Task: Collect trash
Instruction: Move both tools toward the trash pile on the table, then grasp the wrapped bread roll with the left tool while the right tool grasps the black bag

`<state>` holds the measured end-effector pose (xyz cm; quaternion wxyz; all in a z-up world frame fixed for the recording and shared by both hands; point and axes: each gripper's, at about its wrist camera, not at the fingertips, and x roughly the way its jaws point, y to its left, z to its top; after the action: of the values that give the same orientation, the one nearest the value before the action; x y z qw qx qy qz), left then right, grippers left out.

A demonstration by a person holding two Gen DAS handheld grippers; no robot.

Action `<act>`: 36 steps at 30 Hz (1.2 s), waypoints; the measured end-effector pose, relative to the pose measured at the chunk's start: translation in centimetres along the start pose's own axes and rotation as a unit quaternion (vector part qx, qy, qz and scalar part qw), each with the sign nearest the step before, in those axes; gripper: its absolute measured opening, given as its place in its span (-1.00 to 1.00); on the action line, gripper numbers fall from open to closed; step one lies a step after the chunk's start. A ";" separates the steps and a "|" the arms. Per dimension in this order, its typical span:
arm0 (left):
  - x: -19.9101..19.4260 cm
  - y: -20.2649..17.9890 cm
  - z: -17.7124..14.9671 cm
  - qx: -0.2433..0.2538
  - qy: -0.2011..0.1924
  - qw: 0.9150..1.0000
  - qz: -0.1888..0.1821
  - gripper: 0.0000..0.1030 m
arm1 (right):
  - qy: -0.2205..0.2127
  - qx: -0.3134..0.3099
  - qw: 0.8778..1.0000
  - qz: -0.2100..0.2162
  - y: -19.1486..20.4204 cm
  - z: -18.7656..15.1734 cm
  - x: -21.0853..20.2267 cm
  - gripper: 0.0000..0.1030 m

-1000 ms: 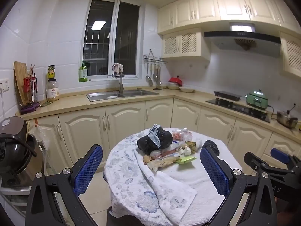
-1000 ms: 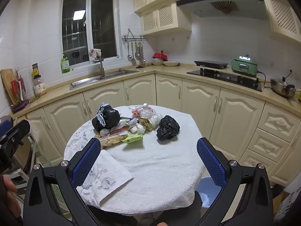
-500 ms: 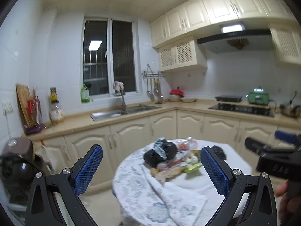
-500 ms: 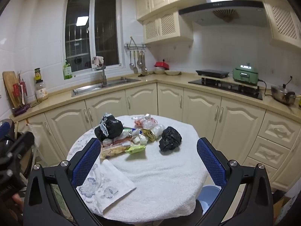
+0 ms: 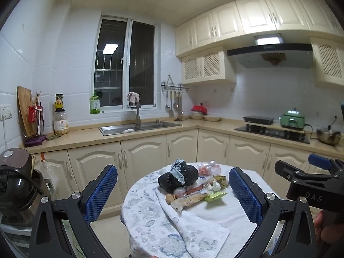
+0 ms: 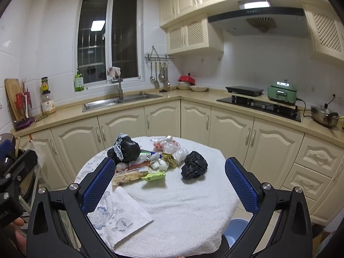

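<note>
A round table [image 6: 193, 210] draped in a white towel-like cloth [image 6: 185, 195] carries a heap of trash: a knotted black bag [image 6: 125, 150], a crumpled black bag [image 6: 194, 167] lying apart to its right, food wrappers [image 6: 137, 173] and a folded floral cloth [image 6: 120, 212].

Left tongs [image 5: 173, 190]: jaws spread wide, nothing between the blue pads [image 5: 101, 191], held level and pointing forward. Right tongs [image 6: 169, 181]: jaws equally wide apart, empty, same level pose. Left wrist view shows the right tongs at its right edge, with part of the holding hand [image 5: 327, 229] below them.
</note>
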<state>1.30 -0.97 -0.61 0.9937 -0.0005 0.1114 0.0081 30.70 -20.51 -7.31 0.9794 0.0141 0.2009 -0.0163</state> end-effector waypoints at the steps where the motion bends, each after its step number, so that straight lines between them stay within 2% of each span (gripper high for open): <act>1: 0.5 0.3 -0.1 -0.001 0.001 1.000 -0.001 0.99 | 0.002 0.001 1.000 0.001 0.0 0.1 0.3 1.00; 7: 4.6 0.2 -0.6 0.007 0.020 1.000 -0.003 0.99 | 0.021 -0.002 1.000 0.002 -0.2 0.2 3.4 1.00; 12: 10.4 -0.5 0.0 0.013 0.047 0.999 -0.007 0.99 | 0.043 -0.003 0.999 0.006 -0.6 0.5 6.5 1.00; 19: 16.0 -1.3 0.9 0.025 0.081 0.996 -0.015 0.99 | 0.075 0.004 0.997 0.005 -2.1 1.1 10.0 1.00; 28: 25.3 -2.3 2.1 0.054 0.155 0.986 -0.021 0.99 | 0.146 0.021 0.989 0.001 -4.8 0.7 16.1 1.00; 36: 35.0 -3.9 2.9 0.080 0.206 0.975 -0.029 0.99 | 0.212 0.037 0.977 -0.001 -6.9 -0.8 22.7 1.00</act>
<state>36.09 -4.34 -5.51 0.9459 0.0745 0.3143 -0.0300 50.97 -27.92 -17.11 0.9134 0.0535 0.4030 -0.0212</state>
